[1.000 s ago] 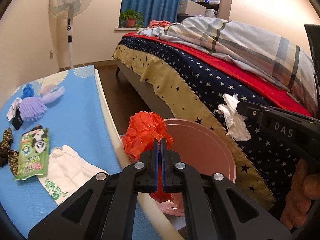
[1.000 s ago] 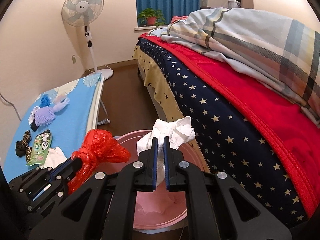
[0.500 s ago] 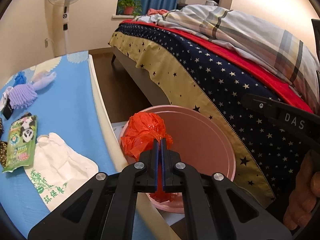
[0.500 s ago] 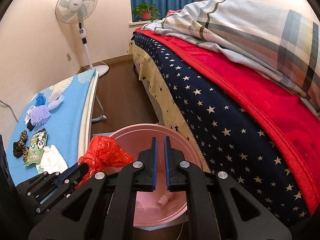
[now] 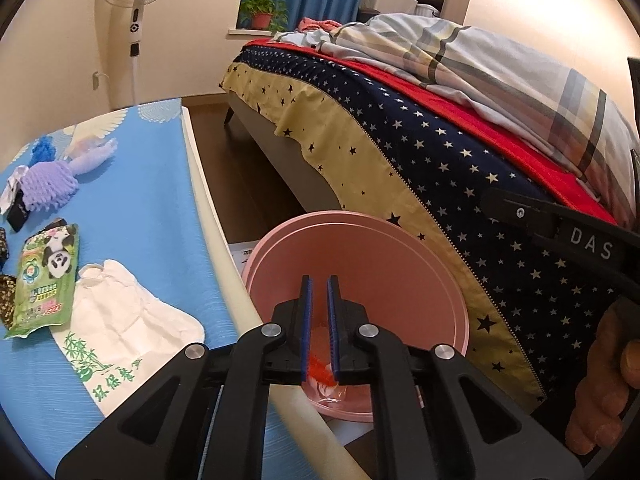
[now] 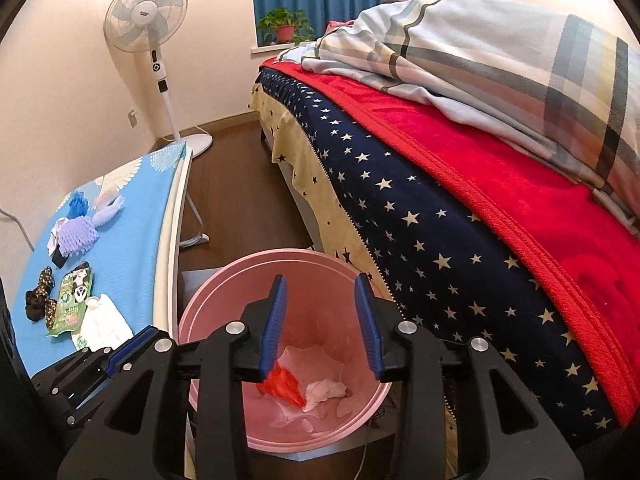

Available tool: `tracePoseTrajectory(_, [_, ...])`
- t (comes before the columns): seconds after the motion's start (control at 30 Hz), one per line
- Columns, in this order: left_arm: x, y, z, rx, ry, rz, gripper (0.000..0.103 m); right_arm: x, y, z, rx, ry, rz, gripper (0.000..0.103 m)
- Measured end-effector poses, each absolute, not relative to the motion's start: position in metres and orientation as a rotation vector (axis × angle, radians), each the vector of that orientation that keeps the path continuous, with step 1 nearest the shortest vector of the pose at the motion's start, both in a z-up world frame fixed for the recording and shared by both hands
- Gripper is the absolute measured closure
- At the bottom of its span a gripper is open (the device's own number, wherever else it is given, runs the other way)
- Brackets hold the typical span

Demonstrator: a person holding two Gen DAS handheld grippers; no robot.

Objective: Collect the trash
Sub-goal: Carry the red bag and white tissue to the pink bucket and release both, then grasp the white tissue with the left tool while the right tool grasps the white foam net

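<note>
A pink bin (image 6: 224, 276) stands on the floor between the bed and a blue-covered table. At its bottom lie a crumpled red plastic bag (image 6: 284, 386) and a white tissue (image 6: 326, 390). My right gripper (image 6: 321, 284) hangs above the bin with its jaws opening, nothing between them. My left gripper (image 5: 319, 280) is over the bin's near rim (image 5: 256, 256), jaws opening a narrow gap with nothing in it. Through that gap the red bag (image 5: 320, 364) shows far below. The left gripper (image 6: 136, 340) also appears at the lower left of the right wrist view.
On the blue table (image 5: 140, 200) lie a green panda wrapper (image 5: 46, 276), a white printed bag (image 5: 124, 320), a purple knitted toy (image 5: 48, 184) and dark hair ties (image 6: 38, 300). The star-patterned bed (image 6: 400, 220) runs along the right. A standing fan (image 6: 146, 12) is at the back.
The right gripper dropped the white tissue into the bin and its jaws spread wide. The left gripper then let go of the red bag, which now lies in the bin.
</note>
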State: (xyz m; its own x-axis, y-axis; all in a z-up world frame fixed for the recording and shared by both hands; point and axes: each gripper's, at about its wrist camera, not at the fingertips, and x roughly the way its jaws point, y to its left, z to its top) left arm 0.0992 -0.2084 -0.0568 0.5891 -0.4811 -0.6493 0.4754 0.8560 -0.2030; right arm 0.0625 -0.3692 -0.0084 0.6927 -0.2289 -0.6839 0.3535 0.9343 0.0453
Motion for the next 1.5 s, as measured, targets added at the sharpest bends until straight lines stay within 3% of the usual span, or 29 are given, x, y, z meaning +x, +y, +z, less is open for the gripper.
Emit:
tracePoseTrajectory(0.5, [0.09, -0.165, -0.028, -0.068, 0.683, -0.489, 0.095, 0.057, -0.348, 0.008, 0.17, 0.682, -0.252, 0.067])
tracePoseTrajectory(0.9, [0.096, -0.103, 0.041, -0.076, 0.589, -0.392, 0.095, 0.064, -0.303, 0.066, 0.145, 0.569, -0.05, 0.068])
tracePoseTrajectory(1.0, [0.106, -0.081, 0.061, -0.096, 0.571, -0.359, 0.095, 0.073, -0.292, 0.083, 0.156, 0.544, 0.003, 0.07])
tracePoseTrajectory(1.23, [0.14, -0.017, 0.102, -0.119, 0.536, -0.273, 0.095, 0.115, -0.257, 0.114, 0.156, 0.525, 0.158, 0.09])
tracePoseTrajectory(1.5, [0.192, 0.055, 0.109, -0.125, 0.517, -0.141, 0.095, 0.172, -0.216, 0.126, 0.089, 0.504, 0.292, 0.091])
